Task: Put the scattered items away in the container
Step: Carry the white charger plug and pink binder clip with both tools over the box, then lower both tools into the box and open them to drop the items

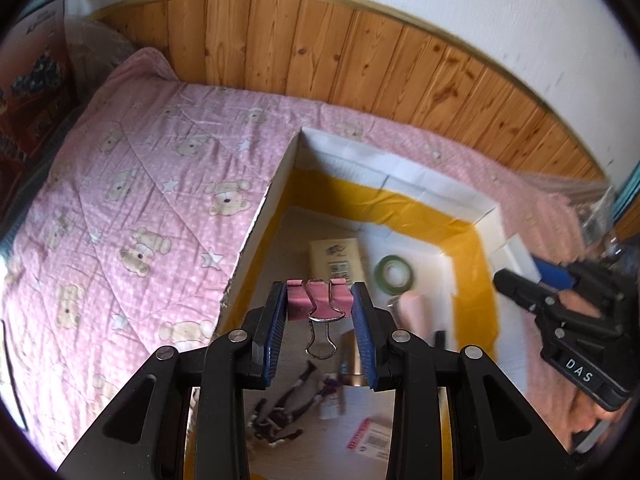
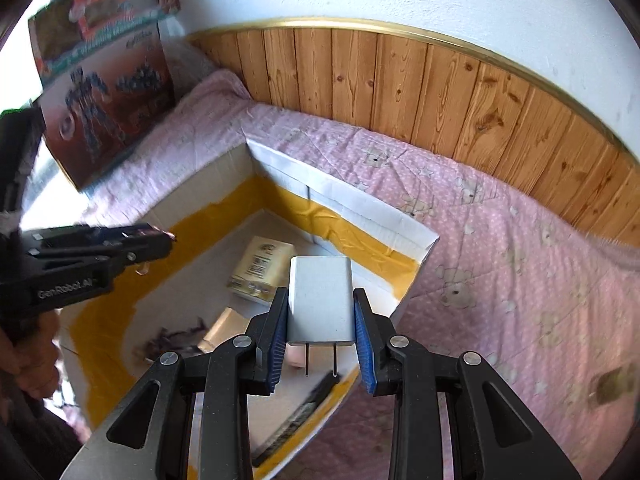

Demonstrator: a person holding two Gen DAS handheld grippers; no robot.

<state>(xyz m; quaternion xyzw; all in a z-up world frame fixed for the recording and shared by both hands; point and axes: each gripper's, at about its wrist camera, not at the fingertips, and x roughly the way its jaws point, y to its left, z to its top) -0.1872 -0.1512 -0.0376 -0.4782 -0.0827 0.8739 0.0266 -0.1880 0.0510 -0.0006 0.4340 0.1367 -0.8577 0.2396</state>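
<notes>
Left tool [image 1: 320, 312] gripping clip [image 1: 318, 304], above box [image 1: 256, 216]

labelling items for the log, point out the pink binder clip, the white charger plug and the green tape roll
pink binder clip [image 1: 316, 300]: left wrist view, pink body.
white charger plug [image 2: 321, 300]: right wrist view, flat front face.
green tape roll [image 1: 396, 274]: left wrist view, green ring.

left gripper [image 1: 320, 306]: black frame | blue ribbed pads | silver screws | right gripper [image 2: 321, 320]: same, "DAS" label
</notes>
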